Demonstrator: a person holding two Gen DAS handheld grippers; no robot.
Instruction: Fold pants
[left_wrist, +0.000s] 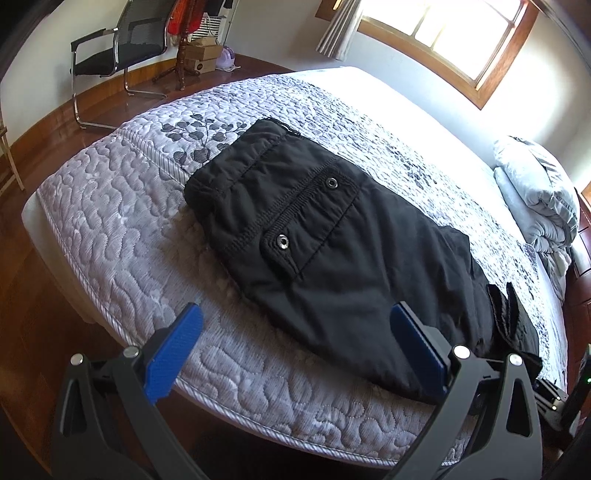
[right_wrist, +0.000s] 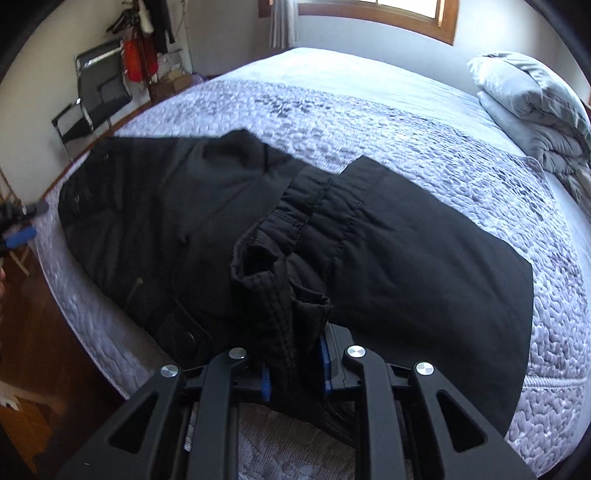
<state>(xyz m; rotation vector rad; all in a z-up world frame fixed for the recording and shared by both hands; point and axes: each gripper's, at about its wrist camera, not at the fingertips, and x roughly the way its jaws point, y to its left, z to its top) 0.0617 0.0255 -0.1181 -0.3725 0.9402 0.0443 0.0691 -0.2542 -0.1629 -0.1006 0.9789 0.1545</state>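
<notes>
Black pants (left_wrist: 332, 240) lie across the near part of a grey quilted bed (left_wrist: 110, 221), their waistband with two metal snaps toward the far left. My left gripper (left_wrist: 295, 309) hovers open over the pants' near edge, its blue pads wide apart with nothing gripped. In the right wrist view, my right gripper (right_wrist: 295, 354) is shut on a bunched, stitched leg end of the pants (right_wrist: 424, 258), lifted over the flat part. The fabric hides its fingertips. The left gripper's blue pad (right_wrist: 22, 232) shows at the left edge.
A folded grey duvet (left_wrist: 535, 192) sits at the bed's right end. Beyond the bed stand a black chair (left_wrist: 118, 44), a wooden coat stand with boxes (left_wrist: 199, 55) and a window (left_wrist: 461, 33). Wooden floor (left_wrist: 22, 295) runs below the near bed edge.
</notes>
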